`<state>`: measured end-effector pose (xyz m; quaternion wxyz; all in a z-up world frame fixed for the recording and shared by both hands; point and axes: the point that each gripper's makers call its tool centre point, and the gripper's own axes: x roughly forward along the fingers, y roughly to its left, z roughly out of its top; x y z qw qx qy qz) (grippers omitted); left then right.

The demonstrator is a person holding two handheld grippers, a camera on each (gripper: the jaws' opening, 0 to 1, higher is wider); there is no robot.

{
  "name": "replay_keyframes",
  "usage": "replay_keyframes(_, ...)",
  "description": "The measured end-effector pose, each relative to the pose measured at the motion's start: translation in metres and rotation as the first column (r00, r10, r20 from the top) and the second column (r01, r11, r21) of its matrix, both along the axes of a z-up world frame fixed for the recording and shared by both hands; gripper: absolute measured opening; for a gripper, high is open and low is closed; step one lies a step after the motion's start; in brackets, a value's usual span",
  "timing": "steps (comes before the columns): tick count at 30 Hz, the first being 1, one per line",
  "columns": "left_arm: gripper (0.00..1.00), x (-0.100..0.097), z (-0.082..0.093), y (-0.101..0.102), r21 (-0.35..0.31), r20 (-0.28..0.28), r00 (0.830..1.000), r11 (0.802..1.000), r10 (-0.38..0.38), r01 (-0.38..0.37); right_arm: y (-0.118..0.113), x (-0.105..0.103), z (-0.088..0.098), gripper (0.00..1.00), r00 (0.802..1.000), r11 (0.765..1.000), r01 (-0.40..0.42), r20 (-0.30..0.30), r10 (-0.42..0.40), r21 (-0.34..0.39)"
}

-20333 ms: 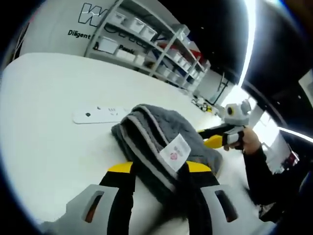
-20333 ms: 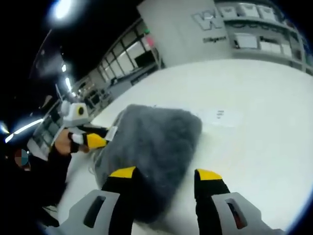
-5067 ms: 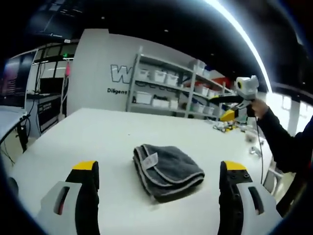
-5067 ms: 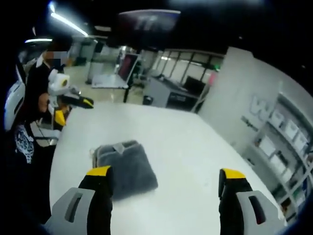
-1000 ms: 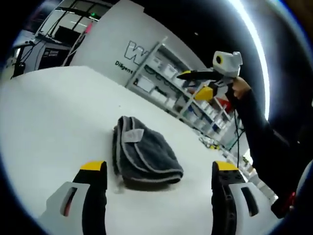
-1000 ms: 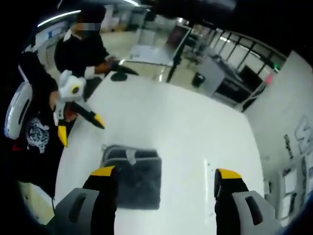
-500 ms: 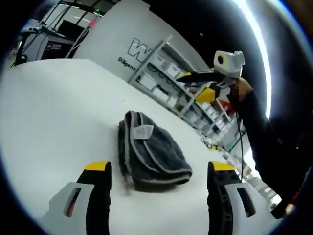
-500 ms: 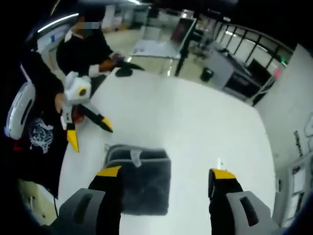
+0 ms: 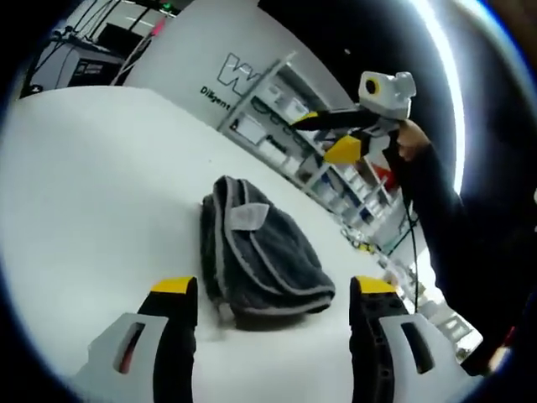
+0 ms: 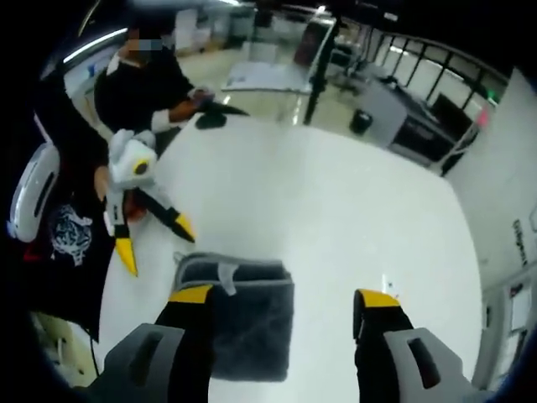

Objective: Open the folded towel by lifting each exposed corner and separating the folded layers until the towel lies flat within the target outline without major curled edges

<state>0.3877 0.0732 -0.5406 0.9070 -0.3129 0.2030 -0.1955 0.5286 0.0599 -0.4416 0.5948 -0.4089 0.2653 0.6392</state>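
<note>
Both grippers had closed in on the towel (image 9: 256, 260), still folded on the bench (image 9: 75, 210). The left gripper (image 9: 267, 294) framed it, jaws spread and empty; the right gripper (image 10: 285, 306), equally released, hovered with the towel at 10 o'clock. Unfolding remained undone.

A broad white table (image 9: 75, 193) spreads across both views. In the left gripper view, a white wall with dark lettering (image 9: 231, 75) stands at 12 o'clock, metal shelving with white bins (image 9: 277, 109) runs toward 2 o'clock, and a bright light strip (image 9: 440, 84) arcs at 2 o'clock. In the right gripper view, large windows (image 10: 419, 75) line 1 o'clock.
</note>
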Motion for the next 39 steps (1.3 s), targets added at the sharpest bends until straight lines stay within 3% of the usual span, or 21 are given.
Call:
replay_keyframes(15, 0.66, -0.001, -0.007, -0.003, -0.018, -0.013, 1.000, 1.000, -0.022, 0.022, 0.004, 0.000, -0.026, 0.67, 0.999, 1.000, 0.011, -0.047, -0.011, -0.017)
replay_keyframes(23, 0.63, 0.000, -0.003, -0.007, -0.050, 0.024, 1.000, 0.999, -0.009, 0.010, 0.011, -0.006, -0.031, 0.67, 0.998, 1.000, -0.004, -0.058, 0.004, -0.016)
replay_keyframes(25, 0.55, 0.000, -0.004, -0.008, -0.054, 0.015, 1.000, 0.998, -0.013, 0.014, 0.010, -0.006, -0.034, 0.67, 0.998, 1.000, -0.010, -0.057, 0.008, -0.028)
replay_keyframes(29, 0.61, 0.000, -0.009, -0.008, -0.057, -0.021, 1.000, 0.998, -0.016, 0.014, 0.008, -0.005, -0.036, 0.67, 0.998, 0.999, -0.012, -0.055, 0.010, -0.035)
replay_keyframes(33, 0.58, -0.002, -0.014, -0.008, -0.025, -0.034, 0.999, 1.000, -0.017, 0.016, 0.006, -0.012, -0.040, 0.67, 0.998, 0.999, -0.011, -0.059, 0.009, -0.038)
replay_keyframes(39, 0.55, -0.001, -0.015, -0.008, -0.030, -0.040, 0.999, 0.999, -0.011, 0.009, 0.006, -0.017, -0.050, 0.66, 0.998, 0.998, -0.024, -0.067, 0.021, -0.056)
